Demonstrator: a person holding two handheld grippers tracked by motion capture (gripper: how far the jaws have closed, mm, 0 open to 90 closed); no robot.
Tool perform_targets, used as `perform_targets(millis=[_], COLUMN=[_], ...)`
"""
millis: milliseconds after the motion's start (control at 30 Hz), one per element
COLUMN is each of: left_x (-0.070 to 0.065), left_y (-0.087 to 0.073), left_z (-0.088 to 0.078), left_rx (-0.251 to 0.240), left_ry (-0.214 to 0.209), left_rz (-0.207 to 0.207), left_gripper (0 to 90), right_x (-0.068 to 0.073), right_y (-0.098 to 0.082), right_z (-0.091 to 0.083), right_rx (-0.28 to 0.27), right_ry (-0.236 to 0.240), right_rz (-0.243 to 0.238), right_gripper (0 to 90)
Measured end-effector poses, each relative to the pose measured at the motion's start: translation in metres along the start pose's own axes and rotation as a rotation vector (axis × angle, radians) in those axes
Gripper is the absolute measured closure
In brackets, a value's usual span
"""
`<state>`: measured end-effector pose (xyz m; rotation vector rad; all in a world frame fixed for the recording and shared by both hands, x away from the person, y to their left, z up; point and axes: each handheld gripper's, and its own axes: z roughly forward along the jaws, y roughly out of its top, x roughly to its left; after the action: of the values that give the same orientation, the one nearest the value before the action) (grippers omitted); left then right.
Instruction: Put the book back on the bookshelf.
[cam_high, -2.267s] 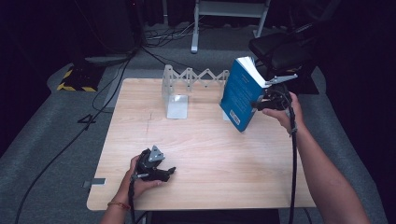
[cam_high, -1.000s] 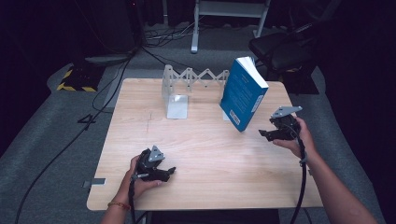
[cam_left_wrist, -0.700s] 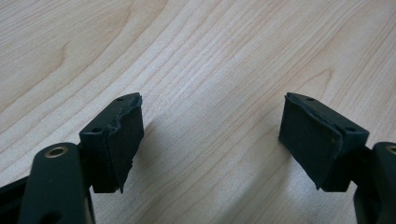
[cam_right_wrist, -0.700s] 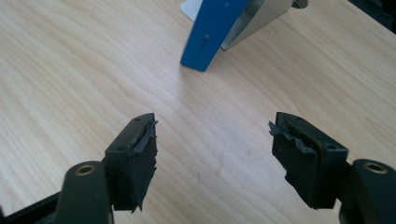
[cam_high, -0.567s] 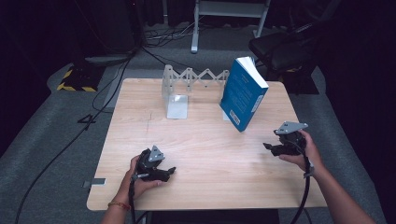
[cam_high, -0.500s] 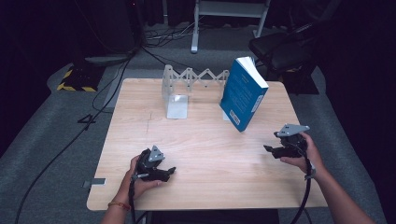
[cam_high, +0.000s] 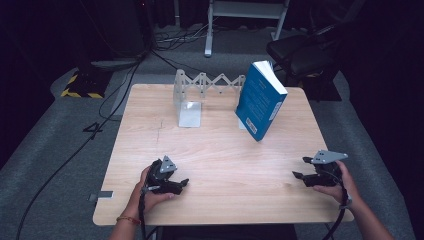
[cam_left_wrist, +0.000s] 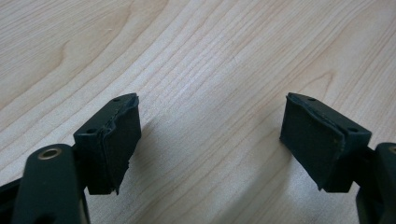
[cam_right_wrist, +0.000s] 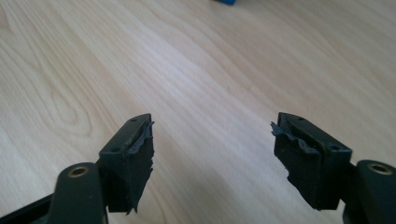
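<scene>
A blue book (cam_high: 260, 100) stands tilted at the back of the wooden table (cam_high: 225, 150), leaning against the right end of a metal zigzag rack (cam_high: 200, 85). My left gripper (cam_high: 181, 185) rests at the front left of the table. Its jaws are open over bare wood (cam_left_wrist: 210, 140), with nothing between the pads (cam_left_wrist: 121, 140). My right gripper (cam_high: 300, 168) is at the front right, near the table edge and well away from the book. It is open and empty (cam_right_wrist: 212, 149). A blue corner of the book (cam_right_wrist: 226, 1) peeks in at the top of the right gripper view.
A flat metal plate (cam_high: 190, 114) of the rack lies on the table at the back left. A black chair (cam_high: 300, 55) stands behind the table's right corner. Cables (cam_high: 115, 95) run over the grey floor at the left, near a yellow-and-black striped block (cam_high: 80, 87).
My right gripper has left the book and moved down and back toward the table's front right. The book stays leaning on the rack. The left gripper has kept still.
</scene>
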<state>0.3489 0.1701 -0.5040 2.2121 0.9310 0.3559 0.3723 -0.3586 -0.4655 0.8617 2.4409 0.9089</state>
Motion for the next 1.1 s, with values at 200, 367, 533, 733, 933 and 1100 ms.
perform_targets(millis=[200,367,533,733,933,1100], left_x=[0.000,0.000,0.000,0.000,-0.001,-0.001], left_y=[0.000,0.000,0.000,0.000,0.000,0.000], left_z=[0.000,0.000,0.000,0.000,0.000,0.000], left_rx=[-0.001,0.000,0.000,-0.001,-0.002,-0.001], left_ry=[0.001,0.000,0.003,0.005,0.010,0.007], left_rz=[-0.004,-0.005,-0.001,-0.002,-0.004,-0.003], left_gripper=[20.3,20.3,20.3,20.2,20.3,20.1], right_x=[-0.005,-0.010,-0.013,-0.012,-0.012,-0.012], right_y=[-0.030,-0.051,-0.064,-0.069,-0.068,-0.068], right_z=[-0.008,-0.011,-0.011,-0.010,-0.009,-0.009], right_rx=[0.006,-0.007,-0.031,-0.064,-0.063,-0.063], right_ry=[0.007,0.013,0.029,0.022,0.018,0.017], right_rz=[0.037,0.093,0.163,0.182,0.183,0.184], right_gripper=[28.5,27.7,25.9,24.1,23.6,23.6])
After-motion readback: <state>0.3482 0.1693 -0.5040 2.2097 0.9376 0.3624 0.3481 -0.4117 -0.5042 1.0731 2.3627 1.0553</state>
